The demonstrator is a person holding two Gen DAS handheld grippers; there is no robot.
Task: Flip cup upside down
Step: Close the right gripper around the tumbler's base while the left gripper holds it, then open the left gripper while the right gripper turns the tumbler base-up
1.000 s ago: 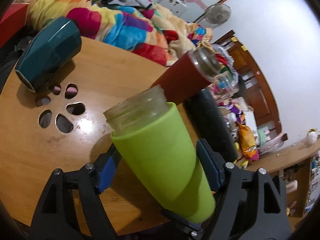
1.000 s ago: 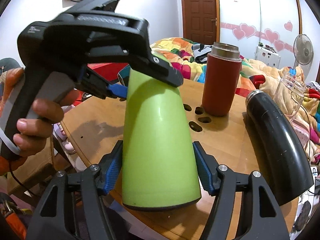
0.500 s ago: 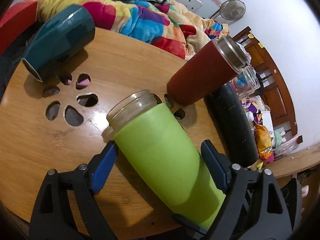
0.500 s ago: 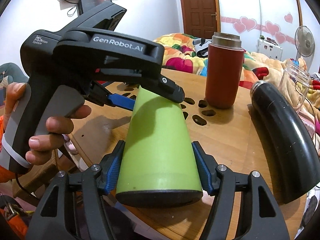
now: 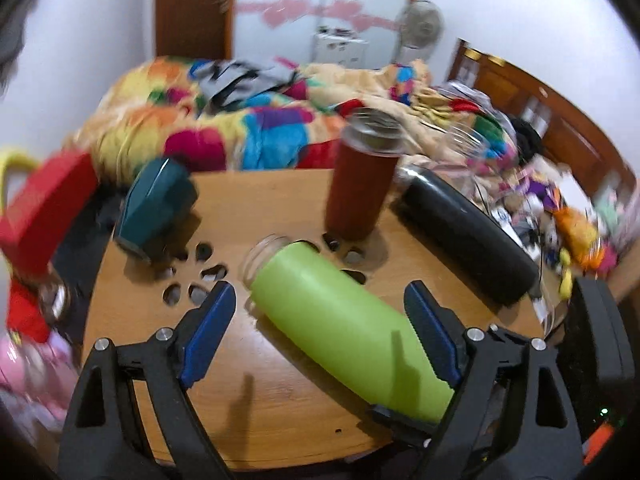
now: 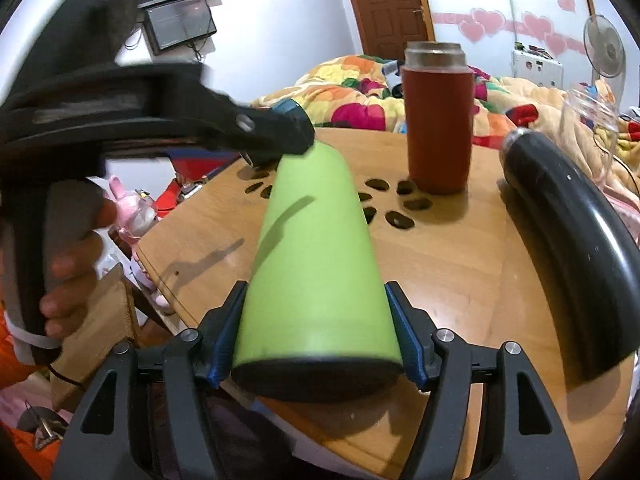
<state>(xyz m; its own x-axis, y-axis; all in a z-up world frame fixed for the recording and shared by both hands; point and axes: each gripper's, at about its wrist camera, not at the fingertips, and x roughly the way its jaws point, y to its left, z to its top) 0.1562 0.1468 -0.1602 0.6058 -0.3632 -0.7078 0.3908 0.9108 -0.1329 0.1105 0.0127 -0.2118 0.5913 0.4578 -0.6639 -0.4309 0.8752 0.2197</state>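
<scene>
Green cup: tilted over wooden table, base clamped by right gripper. Left gripper: jaws spread, released.

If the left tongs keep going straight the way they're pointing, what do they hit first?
Most likely the green cup, lying tilted between the open left tongs with gaps on both sides. Beyond it stands the red bottle, though depth is unclear.

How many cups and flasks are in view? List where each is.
5: green cup tilted in the right gripper; red flask upright mid-table; black flask lying right; teal cup lying left; clear bottle behind, base hidden.
</scene>
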